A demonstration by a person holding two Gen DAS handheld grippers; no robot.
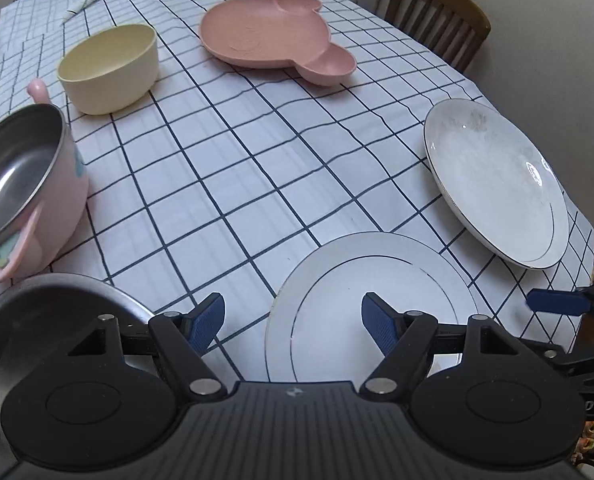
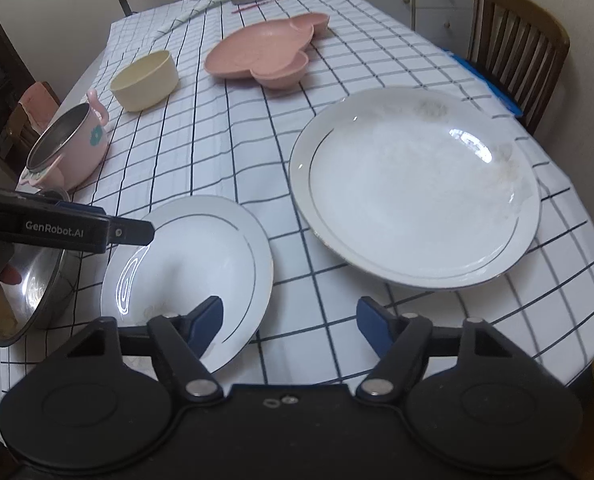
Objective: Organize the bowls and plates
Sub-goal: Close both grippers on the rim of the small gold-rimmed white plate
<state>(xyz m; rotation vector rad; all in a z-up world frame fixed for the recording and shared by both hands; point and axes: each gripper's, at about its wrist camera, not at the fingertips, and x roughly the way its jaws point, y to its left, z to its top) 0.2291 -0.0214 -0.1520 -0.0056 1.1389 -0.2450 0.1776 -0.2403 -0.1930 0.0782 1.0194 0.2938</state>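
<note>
- A steel bowl (image 2: 37, 280) sits at the counter's (image 1: 257, 168) near left edge, with a pink steel-lined pot (image 1: 29, 184) and a cream bowl (image 1: 109, 68) beyond it.
- The left gripper (image 1: 293, 326) has its fingers spread, empty, over the near rim of the small white plate (image 1: 377, 292).
- The right gripper (image 2: 289, 326) hangs with fingers apart, holding nothing, just right of that plate.
- The large white plate (image 2: 413, 188) lies to the right; a pink divided plate (image 2: 257, 52) lies farther back.
- Judged step: reaching for a plate to stack; next, fingers must straddle a rim and close.
</note>
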